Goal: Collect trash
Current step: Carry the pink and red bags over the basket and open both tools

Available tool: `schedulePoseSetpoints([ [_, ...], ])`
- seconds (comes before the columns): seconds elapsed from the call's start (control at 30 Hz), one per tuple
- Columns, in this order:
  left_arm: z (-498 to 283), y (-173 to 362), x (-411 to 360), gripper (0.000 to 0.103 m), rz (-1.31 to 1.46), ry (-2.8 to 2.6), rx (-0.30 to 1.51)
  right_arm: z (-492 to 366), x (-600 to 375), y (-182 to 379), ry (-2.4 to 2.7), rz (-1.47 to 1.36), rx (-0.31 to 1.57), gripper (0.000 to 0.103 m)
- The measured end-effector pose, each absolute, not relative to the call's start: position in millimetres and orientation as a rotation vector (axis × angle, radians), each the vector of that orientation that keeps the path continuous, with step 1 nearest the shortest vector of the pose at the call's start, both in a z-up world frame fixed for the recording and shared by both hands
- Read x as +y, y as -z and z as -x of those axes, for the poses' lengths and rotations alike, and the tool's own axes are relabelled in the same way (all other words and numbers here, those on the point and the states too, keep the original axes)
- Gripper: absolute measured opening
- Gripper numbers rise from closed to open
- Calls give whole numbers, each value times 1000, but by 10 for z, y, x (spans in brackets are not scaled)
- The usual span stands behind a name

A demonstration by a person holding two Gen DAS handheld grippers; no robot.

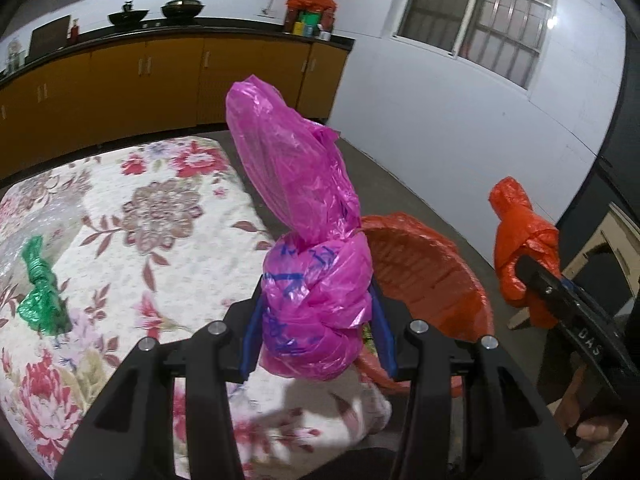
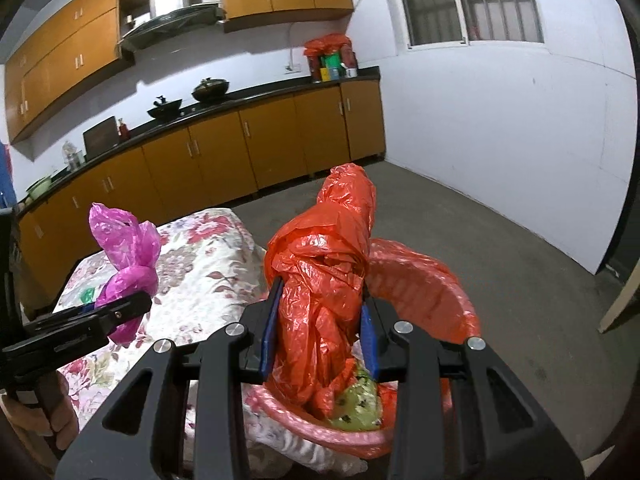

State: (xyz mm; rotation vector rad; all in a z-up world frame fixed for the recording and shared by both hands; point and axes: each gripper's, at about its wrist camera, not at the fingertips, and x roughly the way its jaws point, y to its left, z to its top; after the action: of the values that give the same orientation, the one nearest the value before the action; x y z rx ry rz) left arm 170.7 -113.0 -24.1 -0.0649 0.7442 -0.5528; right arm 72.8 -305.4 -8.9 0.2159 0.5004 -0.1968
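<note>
My left gripper (image 1: 318, 322) is shut on a knotted pink plastic bag (image 1: 308, 248), held above the edge of a floral-covered table (image 1: 160, 216). My right gripper (image 2: 320, 332) is shut on a knotted orange plastic bag (image 2: 324, 264), which hangs over a bin lined with an orange bag (image 2: 424, 280). Something green (image 2: 356, 404) lies inside the bin. From the left wrist view the orange bag (image 1: 520, 240) and right gripper show at the right, beside the bin (image 1: 436, 272). The right wrist view shows the pink bag (image 2: 128, 256) at the left. A knotted green bag (image 1: 40, 288) lies on the table.
Yellow-brown cabinets (image 2: 240, 148) under a dark counter with pots (image 2: 210, 88) run along the far wall. A white wall with a barred window (image 2: 472, 0) stands at the right. Bare grey floor (image 2: 500, 216) lies beyond the bin. A hand (image 2: 44, 416) holds the left gripper's handle.
</note>
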Motion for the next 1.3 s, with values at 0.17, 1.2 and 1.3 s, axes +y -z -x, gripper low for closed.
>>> schedulePoseSetpoints([
  [0.17, -1654, 240, -1308, 46, 38, 587, 741, -704, -3108, 96, 211, -223, 495, 35],
  [1.2, -1724, 341, -1991, 46, -5, 713, 792, -735, -3415, 103, 246, -297, 461, 35],
  [1.3, -1742, 376, -2039, 46, -9, 719, 800, -748, -3448, 111, 249, -307, 465, 35],
])
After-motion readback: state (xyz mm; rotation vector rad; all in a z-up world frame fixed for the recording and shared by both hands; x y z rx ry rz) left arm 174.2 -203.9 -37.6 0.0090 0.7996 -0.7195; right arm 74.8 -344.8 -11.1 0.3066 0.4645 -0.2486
